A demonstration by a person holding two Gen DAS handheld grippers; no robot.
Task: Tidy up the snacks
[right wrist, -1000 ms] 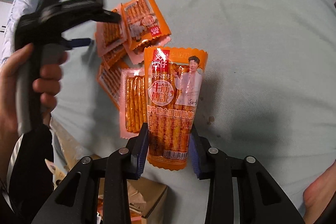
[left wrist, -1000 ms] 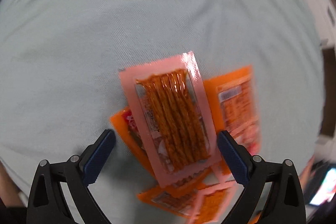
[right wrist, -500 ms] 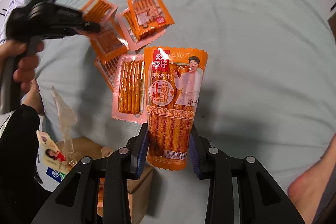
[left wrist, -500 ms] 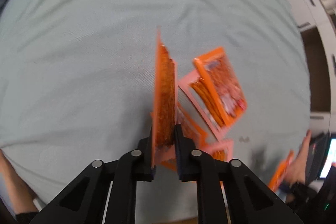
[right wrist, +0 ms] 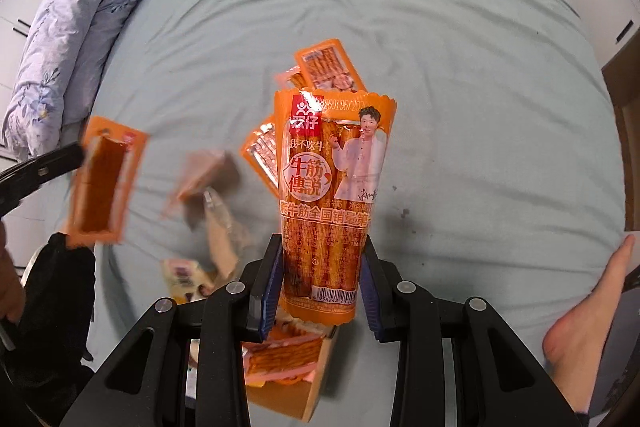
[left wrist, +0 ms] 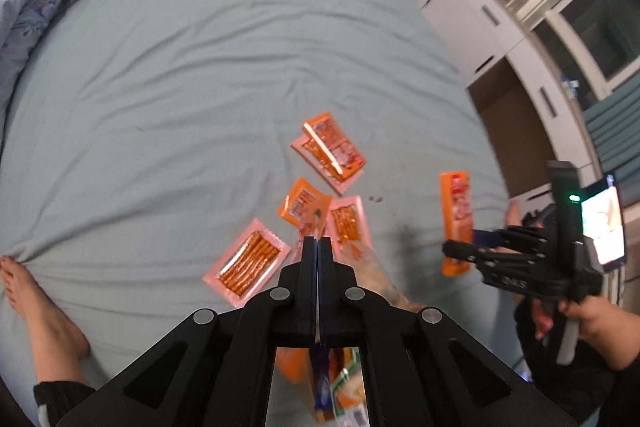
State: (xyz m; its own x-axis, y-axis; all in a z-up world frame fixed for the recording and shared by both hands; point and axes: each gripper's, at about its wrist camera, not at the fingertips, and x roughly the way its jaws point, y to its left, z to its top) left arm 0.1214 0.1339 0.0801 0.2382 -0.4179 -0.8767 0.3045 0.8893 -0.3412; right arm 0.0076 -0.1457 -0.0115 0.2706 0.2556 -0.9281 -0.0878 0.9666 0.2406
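Note:
My right gripper [right wrist: 318,259] is shut on a tall orange snack bag [right wrist: 334,195] and holds it upright above the bed; it also shows in the left wrist view [left wrist: 456,223]. My left gripper [left wrist: 319,241] is shut on a small orange snack packet, seen edge-on between its jaws and flat in the right wrist view [right wrist: 104,187]. Several small orange and pink snack packets [left wrist: 248,263] lie on the light blue sheet [left wrist: 180,107]. A cardboard box [right wrist: 288,359] with packets in it sits below the right gripper.
A folded blue quilt [right wrist: 72,39] lies at the bed's left side. Bare feet rest on the sheet [left wrist: 36,307] [right wrist: 588,311]. White cabinets [left wrist: 500,7] stand beyond the bed. A phone screen [left wrist: 604,223] glows on the right gripper's mount.
My left gripper closed on a small packet, lifted it off the pile and pulled back high above the bed. My right gripper kept its hold on the tall bag and rose.

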